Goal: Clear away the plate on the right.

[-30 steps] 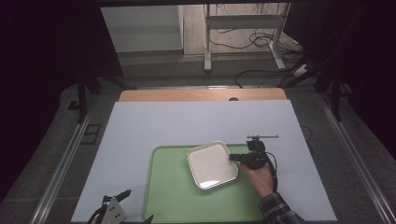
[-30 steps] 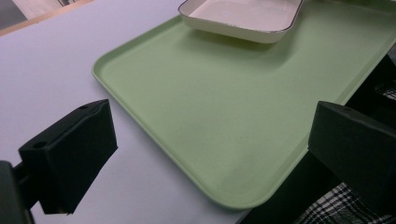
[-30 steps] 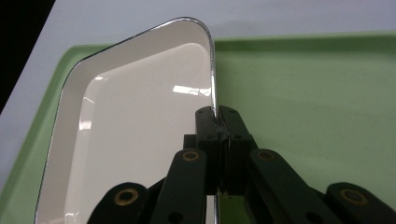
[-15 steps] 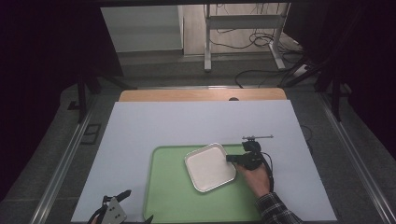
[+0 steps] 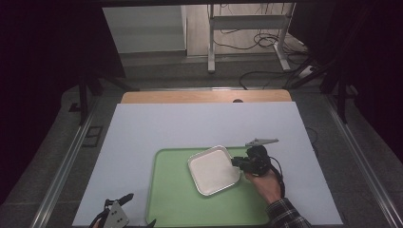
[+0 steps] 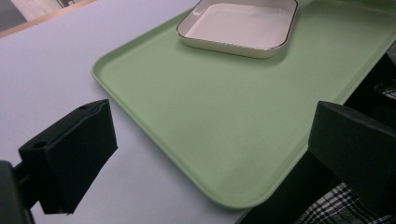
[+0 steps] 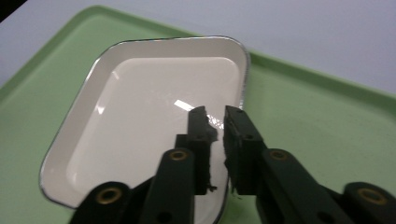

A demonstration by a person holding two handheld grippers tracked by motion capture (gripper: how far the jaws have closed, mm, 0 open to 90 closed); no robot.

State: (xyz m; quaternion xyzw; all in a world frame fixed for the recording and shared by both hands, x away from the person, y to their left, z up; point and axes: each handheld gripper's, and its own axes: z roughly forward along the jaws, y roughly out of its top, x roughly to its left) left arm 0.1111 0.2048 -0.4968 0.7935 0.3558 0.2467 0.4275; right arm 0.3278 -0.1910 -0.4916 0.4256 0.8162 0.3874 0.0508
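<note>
A white square dish (image 5: 213, 170) with a dark rim lies on a green tray (image 5: 171, 199) on the white-covered table. My right gripper (image 5: 236, 163) is shut on the dish's right rim, held by a hand (image 5: 263, 184) in a plaid sleeve. In the right gripper view the jaws (image 7: 215, 116) pinch the rim of the dish (image 7: 140, 102) over the tray (image 7: 317, 130). My left gripper (image 5: 140, 209) stands open at the table's near edge, by the tray's front left corner. The left gripper view has the wide-open jaws (image 6: 215, 140) framing the tray's corner (image 6: 107, 79), with the dish (image 6: 238, 25) farther off.
A white sheet (image 5: 190, 128) covers the table, with a wooden strip (image 5: 204, 96) at its far edge. Metal rails (image 5: 66, 161) run along both sides. Beyond the table stand a desk frame (image 5: 247, 28) and cables (image 5: 266, 47) on the floor.
My right gripper and the dish have shifted slightly left and nearer on the tray. The left gripper has stayed where it was.
</note>
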